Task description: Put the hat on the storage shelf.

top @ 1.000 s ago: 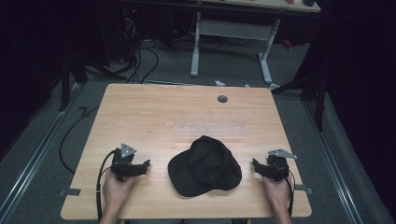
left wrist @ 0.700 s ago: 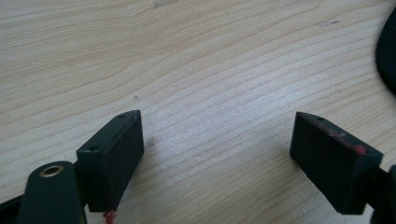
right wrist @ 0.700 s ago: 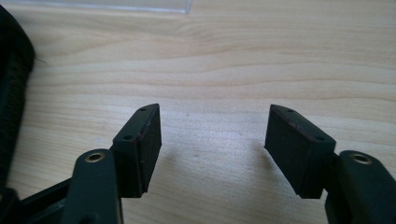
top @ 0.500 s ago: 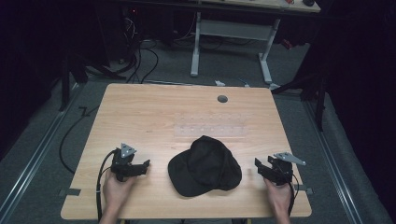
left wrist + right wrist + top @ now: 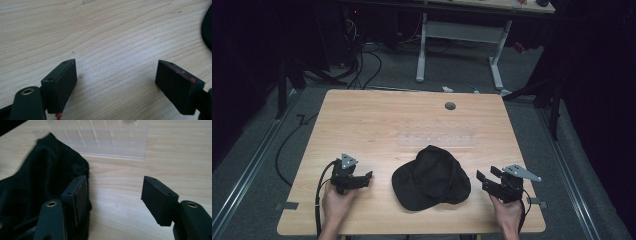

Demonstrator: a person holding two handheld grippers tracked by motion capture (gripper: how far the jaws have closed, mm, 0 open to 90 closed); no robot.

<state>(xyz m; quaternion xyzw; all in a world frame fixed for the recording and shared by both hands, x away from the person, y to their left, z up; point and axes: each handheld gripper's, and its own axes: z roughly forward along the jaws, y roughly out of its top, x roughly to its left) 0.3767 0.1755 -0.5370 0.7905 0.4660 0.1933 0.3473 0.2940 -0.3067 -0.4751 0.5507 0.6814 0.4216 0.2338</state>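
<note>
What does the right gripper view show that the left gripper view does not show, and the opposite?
Only the right gripper view shows the clear plastic strip lying on the table beyond the cap, and much of the black cap, whose cloth lies right beside one jaw of the right gripper. Only the left gripper view shows the left gripper, open over bare wood, with just a dark sliver of the cap at its right edge. Both share the wooden table and a pair of open black jaws holding nothing.

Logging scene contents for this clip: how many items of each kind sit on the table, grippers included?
Black cap: 1
Clear plastic strip: 1
Handheld grippers: 2, left gripper and right gripper, both open and holding nothing
Total: 4
</note>
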